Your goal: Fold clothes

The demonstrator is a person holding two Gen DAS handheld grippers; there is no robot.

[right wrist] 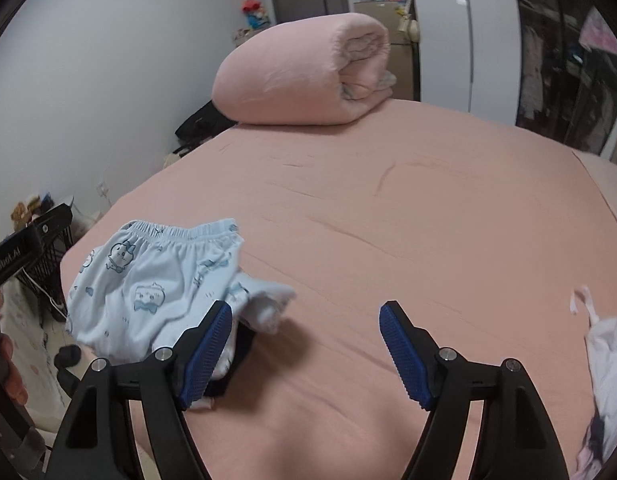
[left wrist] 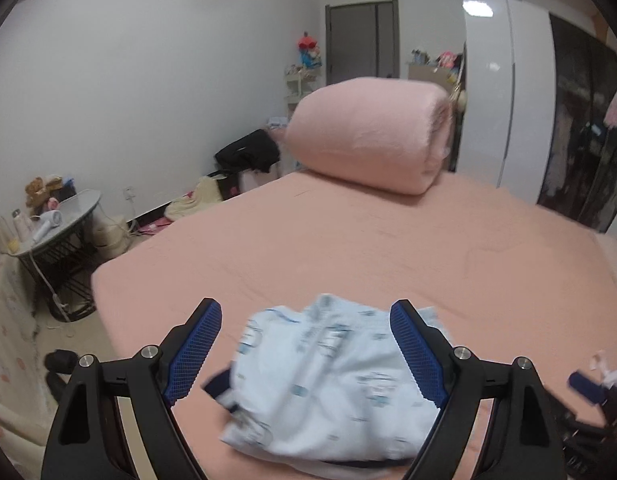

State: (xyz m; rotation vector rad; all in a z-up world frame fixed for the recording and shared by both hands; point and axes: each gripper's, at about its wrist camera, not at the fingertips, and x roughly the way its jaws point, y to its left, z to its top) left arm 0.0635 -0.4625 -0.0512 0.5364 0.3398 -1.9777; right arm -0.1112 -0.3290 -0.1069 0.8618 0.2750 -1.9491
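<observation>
Both jaws stand apart, gripping nothing; my left gripper [left wrist: 306, 320] hangs over the pale blue shorts [right wrist: 148, 280], my right gripper [right wrist: 306, 320] over bare sheet beside them; shorts lie crumpled near the bed [right wrist: 388, 208] edge; a rolled quilt [right wrist: 300, 76] sits at its far end.

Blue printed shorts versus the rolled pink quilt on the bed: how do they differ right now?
The blue printed shorts are pale blue with cartoon prints; the rolled pink quilt is plain pink. The shorts lie low and loosely bunched near the bed's front left corner; the quilt is a thick, tidy roll at the far end. The shorts are far smaller than the quilt. Both rest on the pink sheet, untouched by either gripper.
</observation>
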